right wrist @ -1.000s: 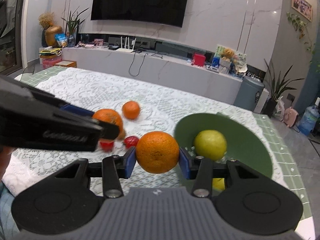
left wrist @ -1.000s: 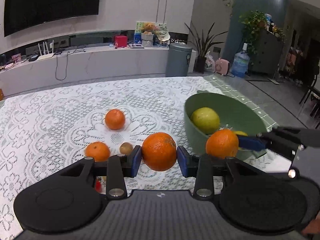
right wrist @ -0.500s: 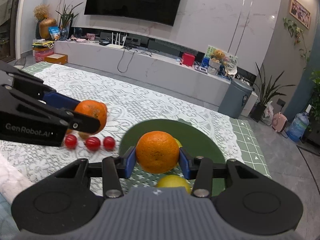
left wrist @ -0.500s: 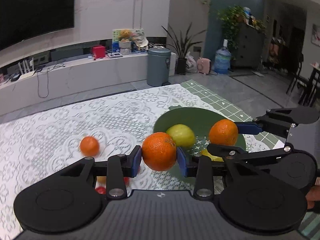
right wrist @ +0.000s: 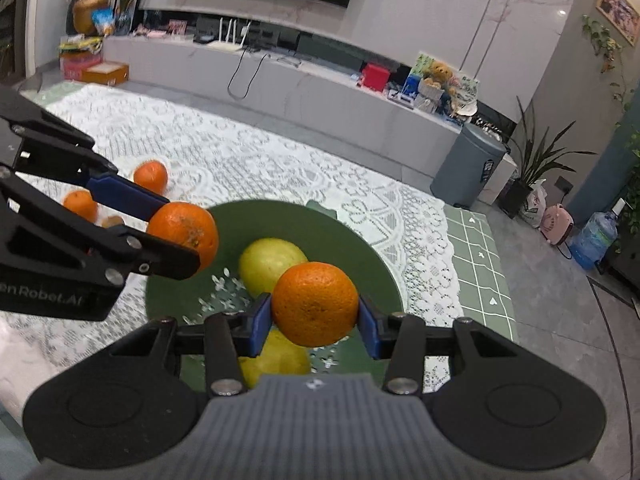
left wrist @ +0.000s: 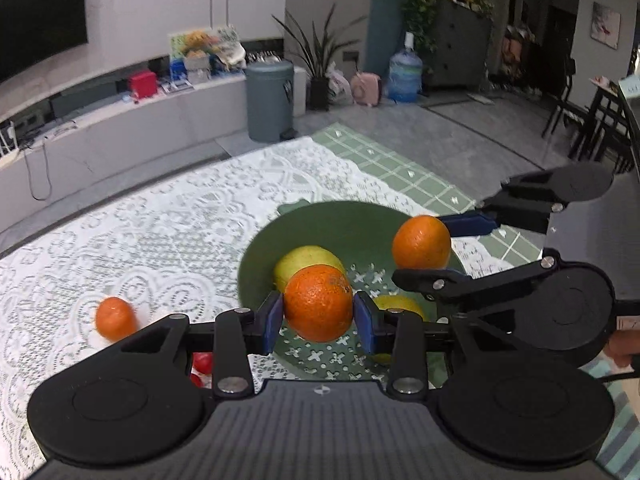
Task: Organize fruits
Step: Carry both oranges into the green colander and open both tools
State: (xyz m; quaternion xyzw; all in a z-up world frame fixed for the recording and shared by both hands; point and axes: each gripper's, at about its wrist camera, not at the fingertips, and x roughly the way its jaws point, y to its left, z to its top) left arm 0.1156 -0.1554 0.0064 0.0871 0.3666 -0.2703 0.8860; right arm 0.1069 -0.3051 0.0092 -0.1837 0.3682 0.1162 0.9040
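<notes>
Two round orange citrus fruits: one clamped in the left gripper (left wrist: 319, 317), one in the right gripper (right wrist: 315, 317), centre frame above the green perforated plastic bowl (left wrist: 340, 216). Firm, light, smooth-skinned, likely roll-prone; best pinched across the widest girth.

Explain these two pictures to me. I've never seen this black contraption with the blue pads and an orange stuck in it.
Each picture comes from a camera on a hand-held gripper, looking along its two fingers. A person holds one in each hand; no robot arm is involved.

In the left-hand camera's picture, the left gripper pinches an orange between blue pads, and the right gripper enters from the side. The right-hand camera's picture shows the right gripper's own orange.

Both oranges hang over a green bowl that holds two yellow-green fruits. The bowl stands on a lace tablecloth, where smaller oranges and some small red fruits lie.
</notes>
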